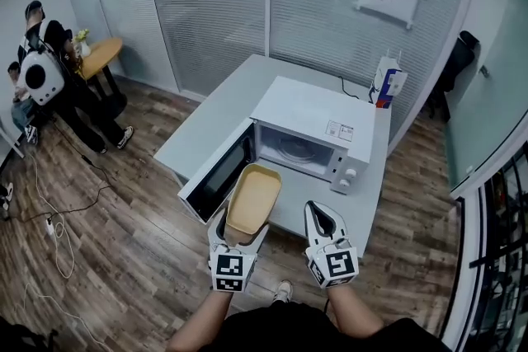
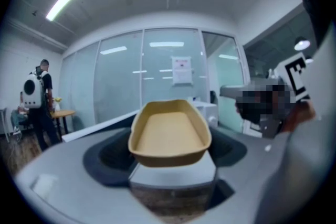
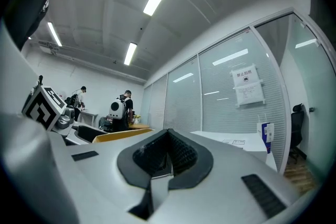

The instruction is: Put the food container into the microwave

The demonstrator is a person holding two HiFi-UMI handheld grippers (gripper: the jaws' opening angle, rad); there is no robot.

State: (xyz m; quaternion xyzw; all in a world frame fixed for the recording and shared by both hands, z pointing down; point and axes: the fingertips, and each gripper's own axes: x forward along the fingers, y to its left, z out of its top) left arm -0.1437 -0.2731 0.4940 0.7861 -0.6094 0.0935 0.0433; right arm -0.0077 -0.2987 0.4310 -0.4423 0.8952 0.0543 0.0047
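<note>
A tan, empty, oval food container (image 1: 253,198) is held out in front of the open microwave (image 1: 313,124). My left gripper (image 1: 241,233) is shut on the container's near end, its jaws spread wide around it. In the left gripper view the food container (image 2: 169,134) sits level between the jaws of the left gripper (image 2: 170,168). The microwave door (image 1: 219,171) swings out to the left, and the cavity with its glass turntable (image 1: 295,148) is empty. My right gripper (image 1: 324,220) hovers beside the container, shut and holding nothing. In its own view the right gripper (image 3: 169,157) shows its pads together.
The microwave stands on a grey table (image 1: 223,107), with a blue and white carton (image 1: 388,82) behind it. Glass partition walls enclose the back. People (image 1: 49,70) stand by a round wooden table (image 1: 101,55) at the far left. Cables (image 1: 58,218) lie on the wooden floor.
</note>
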